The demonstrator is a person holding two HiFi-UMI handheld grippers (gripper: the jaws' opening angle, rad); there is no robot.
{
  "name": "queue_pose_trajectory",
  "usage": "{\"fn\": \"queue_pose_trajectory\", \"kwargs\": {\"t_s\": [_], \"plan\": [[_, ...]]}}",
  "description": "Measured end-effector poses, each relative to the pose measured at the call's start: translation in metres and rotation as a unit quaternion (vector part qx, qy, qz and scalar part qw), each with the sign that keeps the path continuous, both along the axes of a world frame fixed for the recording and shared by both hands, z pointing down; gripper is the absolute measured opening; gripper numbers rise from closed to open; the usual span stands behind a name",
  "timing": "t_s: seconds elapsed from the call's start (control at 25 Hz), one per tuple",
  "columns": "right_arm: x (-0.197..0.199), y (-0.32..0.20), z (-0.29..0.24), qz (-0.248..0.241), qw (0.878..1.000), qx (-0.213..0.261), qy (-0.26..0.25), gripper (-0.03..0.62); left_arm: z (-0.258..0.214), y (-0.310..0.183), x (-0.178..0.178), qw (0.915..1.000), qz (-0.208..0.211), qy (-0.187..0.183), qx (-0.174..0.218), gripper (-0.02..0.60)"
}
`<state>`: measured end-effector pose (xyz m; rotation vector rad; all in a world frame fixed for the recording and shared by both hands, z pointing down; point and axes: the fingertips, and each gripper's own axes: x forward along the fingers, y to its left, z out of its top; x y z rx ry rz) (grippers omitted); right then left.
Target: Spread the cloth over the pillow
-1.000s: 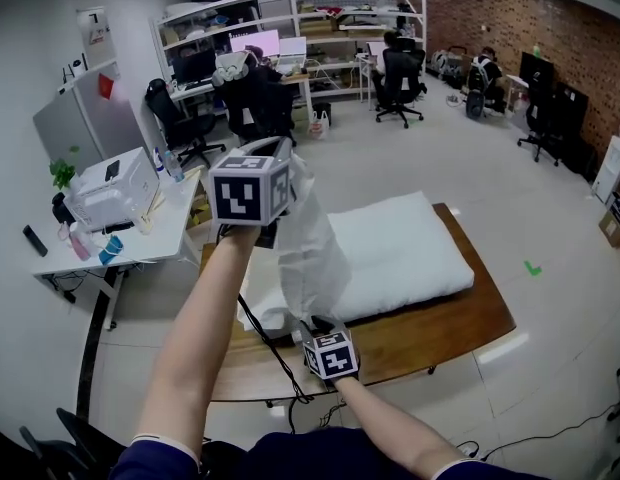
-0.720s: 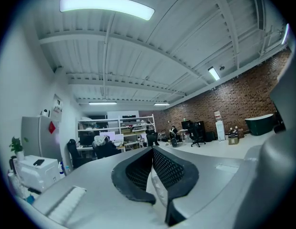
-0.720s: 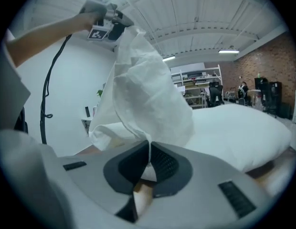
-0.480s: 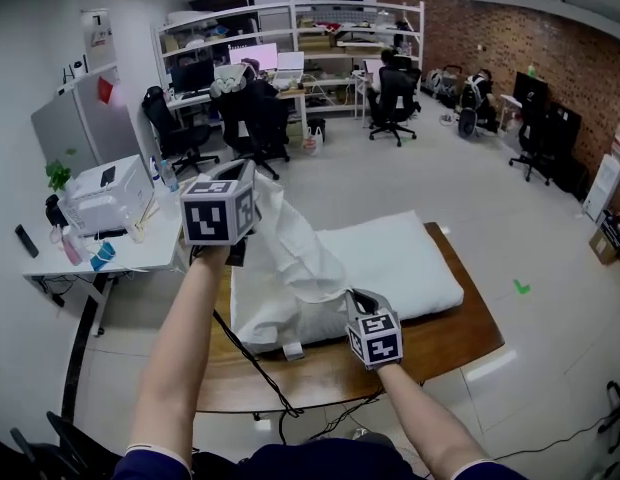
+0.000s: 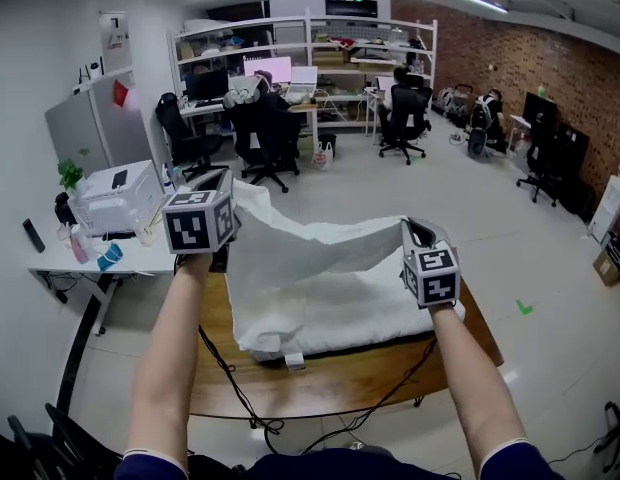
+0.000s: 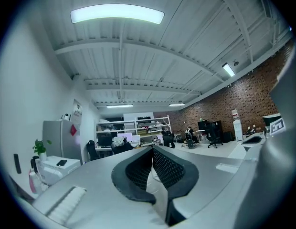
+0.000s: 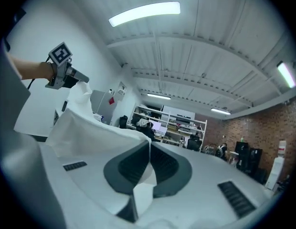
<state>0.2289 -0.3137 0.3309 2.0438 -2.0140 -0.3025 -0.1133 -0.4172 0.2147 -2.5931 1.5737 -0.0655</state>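
A white cloth (image 5: 310, 258) hangs stretched in the air between my two grippers, above the white pillow (image 5: 335, 330) on the wooden table (image 5: 340, 380). My left gripper (image 5: 233, 190) is raised at the left, shut on one upper corner of the cloth. At the right, about level with it, my right gripper (image 5: 411, 232) is shut on the other corner. In the left gripper view the jaws (image 6: 153, 151) are shut with a strip of cloth (image 6: 156, 190) between them. The right gripper view shows shut jaws (image 7: 149, 149) pinching the cloth (image 7: 90, 128), with the left gripper (image 7: 67, 73) far off.
A white desk (image 5: 140, 253) with a printer (image 5: 115, 198) stands just left of the table. Black cables (image 5: 240, 388) hang off the table's front edge. Office chairs (image 5: 260, 133), shelves and seated people fill the back of the room; a brick wall runs along the right.
My right gripper has come up from the table's front edge and swung right with a cloth corner, pulling the bunched cloth out wide. The left gripper has drifted left.
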Motion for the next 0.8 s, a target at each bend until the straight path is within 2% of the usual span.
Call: {"fn": "queue_pose_trajectory", "kwargs": {"t_s": [0.4, 0.56, 0.8], "plan": [[0.019, -0.026, -0.151, -0.01, 0.995, 0.077, 0.057, 0.008, -0.058, 0.007, -0.042, 0.9982, -0.022, 0.032, 0.046, 0.005], [0.016, -0.035, -0.198, -0.017, 0.992, 0.094, 0.077, 0.008, -0.088, 0.011, -0.052, 0.9965, -0.019, 0.052, 0.063, 0.005], [0.013, -0.043, -0.258, -0.031, 0.989, 0.11, 0.091, 0.008, -0.14, 0.017, -0.058, 0.9936, -0.017, 0.058, 0.096, 0.005]]}}
